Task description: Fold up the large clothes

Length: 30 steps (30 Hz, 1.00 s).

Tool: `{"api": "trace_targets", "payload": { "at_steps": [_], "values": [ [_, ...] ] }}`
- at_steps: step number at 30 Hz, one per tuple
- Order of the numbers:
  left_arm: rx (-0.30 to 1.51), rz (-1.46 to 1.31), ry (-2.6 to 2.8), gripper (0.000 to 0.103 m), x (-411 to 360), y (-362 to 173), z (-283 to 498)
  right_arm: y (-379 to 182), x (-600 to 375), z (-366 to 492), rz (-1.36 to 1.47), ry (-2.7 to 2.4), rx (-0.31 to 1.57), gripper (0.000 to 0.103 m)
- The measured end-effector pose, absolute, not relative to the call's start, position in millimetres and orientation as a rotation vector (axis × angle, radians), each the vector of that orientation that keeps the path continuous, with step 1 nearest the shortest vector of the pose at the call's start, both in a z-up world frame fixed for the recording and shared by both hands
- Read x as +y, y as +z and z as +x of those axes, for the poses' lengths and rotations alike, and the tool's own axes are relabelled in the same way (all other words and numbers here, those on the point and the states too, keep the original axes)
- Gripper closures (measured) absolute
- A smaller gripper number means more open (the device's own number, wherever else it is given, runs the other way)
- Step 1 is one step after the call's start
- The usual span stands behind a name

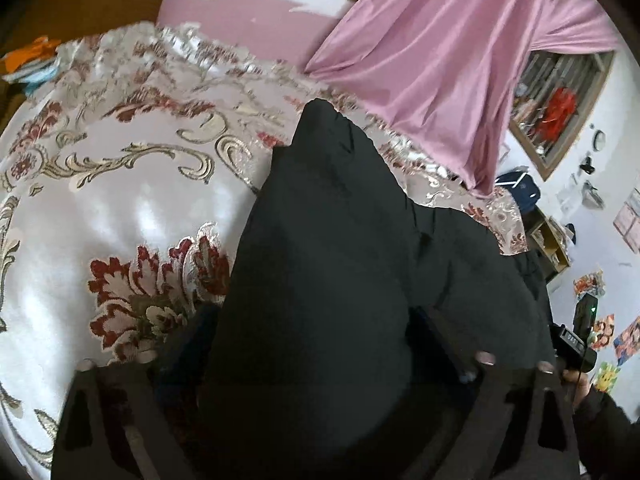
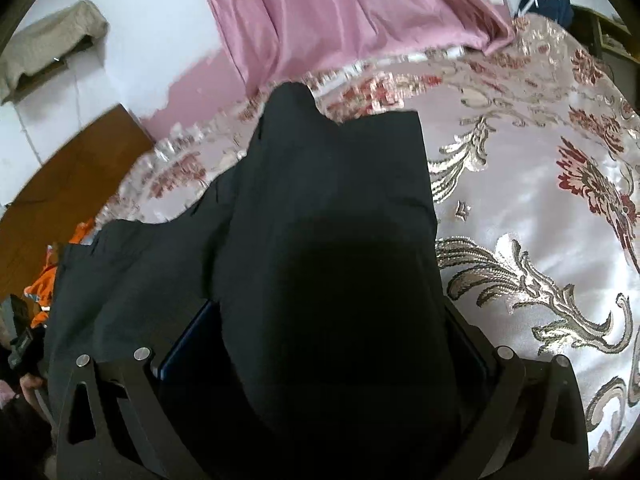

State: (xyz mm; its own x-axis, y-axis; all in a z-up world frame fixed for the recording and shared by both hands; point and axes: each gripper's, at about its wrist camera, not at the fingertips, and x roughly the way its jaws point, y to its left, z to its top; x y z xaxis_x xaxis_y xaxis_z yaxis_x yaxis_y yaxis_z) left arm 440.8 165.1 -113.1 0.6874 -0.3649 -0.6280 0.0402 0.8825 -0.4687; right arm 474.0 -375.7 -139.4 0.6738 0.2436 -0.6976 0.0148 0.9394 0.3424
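Note:
A large black garment point(image 1: 332, 208) lies on a satin bedspread with red and gold flowers point(image 1: 120, 200). The cloth runs from the camera toward the far edge of the bed. My left gripper point(image 1: 312, 312) has its jaws wide, and a thick mound of the black cloth fills the gap between them. In the right wrist view the same garment point(image 2: 332, 184) bulges between the spread jaws of my right gripper point(image 2: 328, 304). The blue inner face of one of its fingers point(image 2: 188, 340) shows bare beside the cloth. The fingertips of both grippers are mostly hidden by fabric.
A pink curtain point(image 1: 440, 72) hangs down to the far side of the bed. Orange clothes point(image 2: 44, 280) lie off the bed's edge near a brown wooden panel point(image 2: 68, 184). A wall shelf point(image 1: 560, 96) and a blue bag point(image 1: 520, 188) are on the right. A hand point(image 1: 576, 380) holds the other gripper.

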Motion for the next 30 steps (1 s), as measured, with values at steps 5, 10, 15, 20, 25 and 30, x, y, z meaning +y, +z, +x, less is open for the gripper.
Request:
{"api": "trace_targets", "payload": {
  "at_steps": [5,10,15,20,25,30],
  "values": [
    [0.834,-0.555,-0.239,0.059,167.3,-109.9,438.2,-130.0,-372.1,480.7,0.375,0.103,0.913,0.015],
    [0.840,-0.575,-0.211,0.079,161.9,-93.6,429.4,-124.7,-367.8,462.1,0.416,0.098,0.898,0.057],
    [0.804,-0.479,-0.222,0.086,147.2,-54.8,418.7,-97.8,-370.4,448.1,0.492,0.163,0.859,0.087],
    [0.765,-0.455,-0.229,0.088,148.8,-18.7,400.2,-54.8,-356.2,427.8,0.456,0.257,0.789,0.088],
    [0.717,-0.426,-0.221,0.088,158.4,8.3,375.3,-17.2,-341.0,398.6,0.401,0.340,0.697,0.089],
    [0.696,-0.379,-0.206,0.092,161.8,17.6,358.3,-0.4,-332.6,371.7,0.362,0.368,0.644,0.089]
  ]
}}
